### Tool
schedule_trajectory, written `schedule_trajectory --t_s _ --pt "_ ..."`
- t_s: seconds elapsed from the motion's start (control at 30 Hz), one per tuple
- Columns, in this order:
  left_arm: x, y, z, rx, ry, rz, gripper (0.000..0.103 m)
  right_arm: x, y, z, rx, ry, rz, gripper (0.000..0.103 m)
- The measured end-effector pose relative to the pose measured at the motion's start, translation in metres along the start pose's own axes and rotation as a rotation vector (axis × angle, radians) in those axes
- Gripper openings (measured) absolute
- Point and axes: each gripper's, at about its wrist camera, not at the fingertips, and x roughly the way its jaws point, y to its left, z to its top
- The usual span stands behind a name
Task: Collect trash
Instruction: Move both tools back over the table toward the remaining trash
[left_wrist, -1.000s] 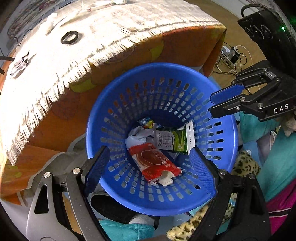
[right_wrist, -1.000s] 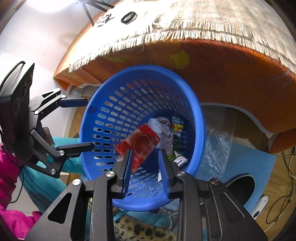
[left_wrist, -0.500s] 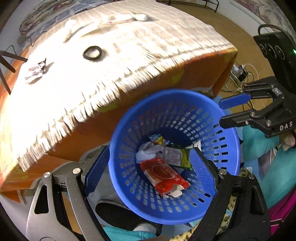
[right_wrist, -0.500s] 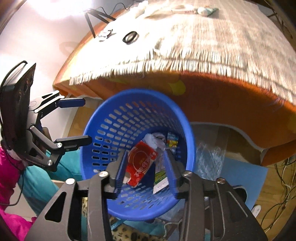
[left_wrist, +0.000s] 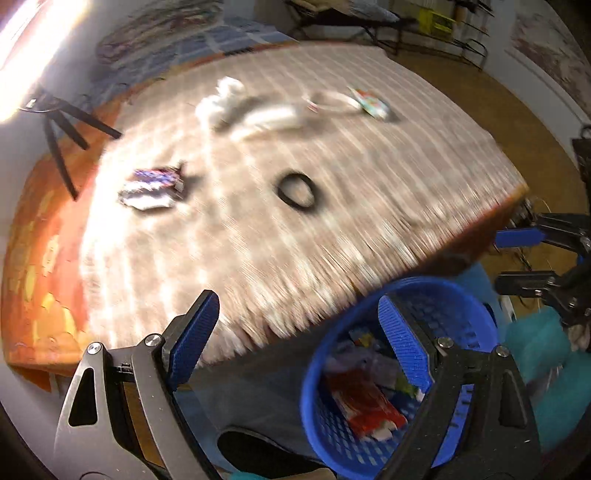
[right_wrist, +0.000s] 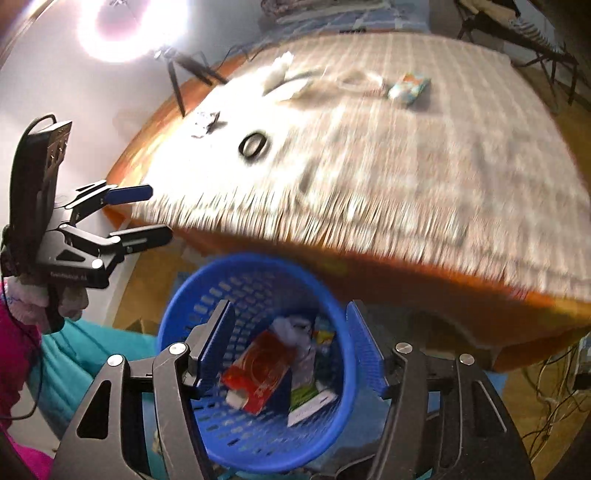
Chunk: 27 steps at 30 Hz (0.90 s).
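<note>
A blue perforated basket (left_wrist: 325, 373) (right_wrist: 258, 454) stands below the table edge. It holds a red wrapper (right_wrist: 258, 369) (left_wrist: 364, 410), a green-white packet (right_wrist: 308, 400) and other scraps. My left gripper (left_wrist: 299, 343) is open and empty over the fringed table edge. My right gripper (right_wrist: 290, 343) is open and empty above the basket. On the beige cloth (left_wrist: 332, 177) lie a crumpled silver-blue wrapper (left_wrist: 153, 186) (right_wrist: 205, 123), white tissue (left_wrist: 221, 101) (right_wrist: 279, 70) and a colourful packet (left_wrist: 371, 103) (right_wrist: 410, 86).
A black ring (left_wrist: 295, 190) (right_wrist: 253, 144) lies mid-cloth. A white strip (left_wrist: 271, 118) lies near the tissue. A tripod (left_wrist: 62, 129) stands at the far left. Cables (right_wrist: 554, 384) lie on the floor at right. Both views are motion-blurred.
Both grippers have risen and tilted up from the basket toward the tabletop. The right gripper has opened wider, and the red wrapper now lies in the basket.
</note>
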Motion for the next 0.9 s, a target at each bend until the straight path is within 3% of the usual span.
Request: schedule_trajectory --t_s 0.1,0.37,0.53,0.7,0.8,0.9 --pt "0.0 0.015 0.015 -0.038 -0.018 0.012 0.09 -0.008 -0.003 0.019 -0.008 -0.062 -0.035 0.075" --pt "-0.002 0.031 0.061 -0.05 -0.06 0.026 0.09 -0.019 -0.022 0.073 0.018 -0.179 -0.118 0.077" --pt "0.006 0.031 0.086 -0.07 -0.064 -0.007 0.09 -0.017 -0.032 0.103 0.02 -0.184 -0.167 0.077" --pt "0.015 0.028 0.11 -0.026 -0.083 0.056 0.09 -0.009 -0.043 0.128 0.033 -0.15 -0.206 0.077" --pt "0.023 0.036 0.124 -0.06 -0.077 0.032 0.09 -0.002 -0.05 0.138 0.041 -0.141 -0.206 0.077" --pt "0.04 0.045 0.135 -0.139 -0.026 -0.047 0.09 0.009 -0.056 0.15 0.052 -0.127 -0.22 0.077"
